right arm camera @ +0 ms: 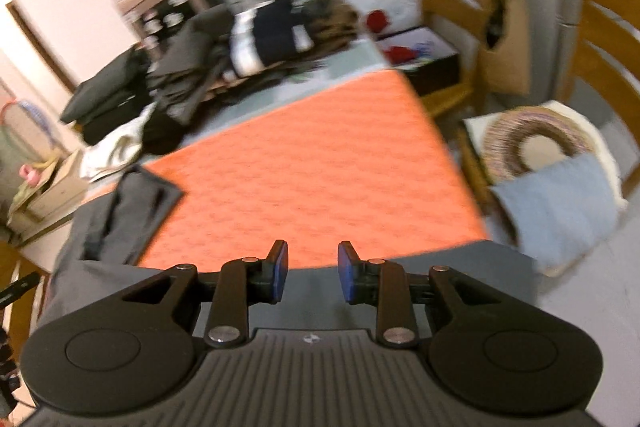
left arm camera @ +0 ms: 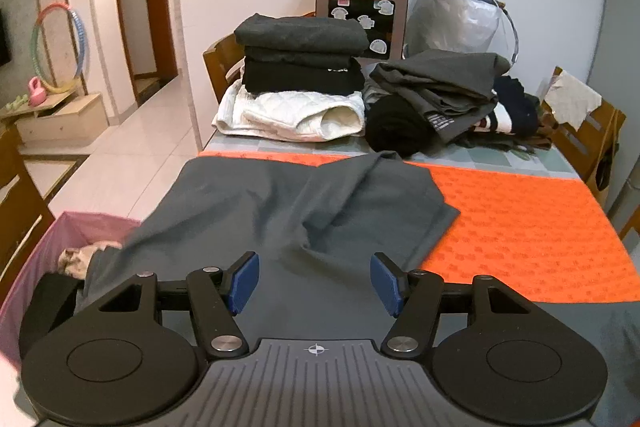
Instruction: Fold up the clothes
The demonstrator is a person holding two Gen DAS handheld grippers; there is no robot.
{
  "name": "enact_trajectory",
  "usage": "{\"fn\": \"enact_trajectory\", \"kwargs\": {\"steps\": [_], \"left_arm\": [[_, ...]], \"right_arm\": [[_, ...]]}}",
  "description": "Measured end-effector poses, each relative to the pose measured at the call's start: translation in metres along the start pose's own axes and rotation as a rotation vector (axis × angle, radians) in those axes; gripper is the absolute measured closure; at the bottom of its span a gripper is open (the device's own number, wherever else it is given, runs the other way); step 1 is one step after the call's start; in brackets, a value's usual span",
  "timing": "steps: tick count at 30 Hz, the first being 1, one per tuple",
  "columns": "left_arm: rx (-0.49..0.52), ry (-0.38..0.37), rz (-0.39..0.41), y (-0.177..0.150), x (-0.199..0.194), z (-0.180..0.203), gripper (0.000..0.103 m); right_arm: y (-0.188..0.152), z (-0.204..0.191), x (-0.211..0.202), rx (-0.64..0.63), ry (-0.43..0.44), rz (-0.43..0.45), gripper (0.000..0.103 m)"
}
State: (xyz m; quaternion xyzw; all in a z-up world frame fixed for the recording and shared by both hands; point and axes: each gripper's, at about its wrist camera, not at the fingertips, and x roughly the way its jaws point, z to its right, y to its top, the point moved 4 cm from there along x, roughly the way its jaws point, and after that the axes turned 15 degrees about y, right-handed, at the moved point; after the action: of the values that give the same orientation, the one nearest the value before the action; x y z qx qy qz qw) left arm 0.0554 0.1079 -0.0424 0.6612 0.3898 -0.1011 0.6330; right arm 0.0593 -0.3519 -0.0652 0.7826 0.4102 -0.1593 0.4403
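Nearest me, the left gripper (left arm camera: pixel 315 279) hangs over the grey garment (left arm camera: pixel 280 211) with its blue pads wide apart and nothing between them. The right gripper (right arm camera: pixel 312 273) hovers over that garment's near edge, jaws parted less widely, also empty. The garment lies rumpled on the orange mat (left arm camera: pixel 520 227), one sleeve thrown across the body and its left side trailing off the table toward the pink basket (left arm camera: pixel 60 239), so I judge this piece is not yet folded.

Beyond it, a neat stack of folded clothes (left arm camera: pixel 300 67) sits at the table's far end, and beside it a loose heap (left arm camera: pixel 440 95) that looks unsorted: some done, more left. Farther back stand a water dispenser (left arm camera: pixel 362 7), wooden chairs (left arm camera: pixel 588 131), and an open doorway (left arm camera: pixel 140 7).
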Motion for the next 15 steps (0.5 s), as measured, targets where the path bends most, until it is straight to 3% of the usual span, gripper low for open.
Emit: {"fn": "enact_trajectory", "kwargs": {"steps": [5, 15], "left_arm": [[0.05, -0.029, 0.013, 0.008, 0.028, -0.007, 0.039], [0.137, -0.095, 0.002, 0.022, 0.079, -0.001, 0.038]], "right_arm": [[0.01, -0.053, 0.052, -0.039, 0.061, -0.036, 0.07], [0.031, -0.114, 0.162, -0.068, 0.152, -0.141, 0.069]]}}
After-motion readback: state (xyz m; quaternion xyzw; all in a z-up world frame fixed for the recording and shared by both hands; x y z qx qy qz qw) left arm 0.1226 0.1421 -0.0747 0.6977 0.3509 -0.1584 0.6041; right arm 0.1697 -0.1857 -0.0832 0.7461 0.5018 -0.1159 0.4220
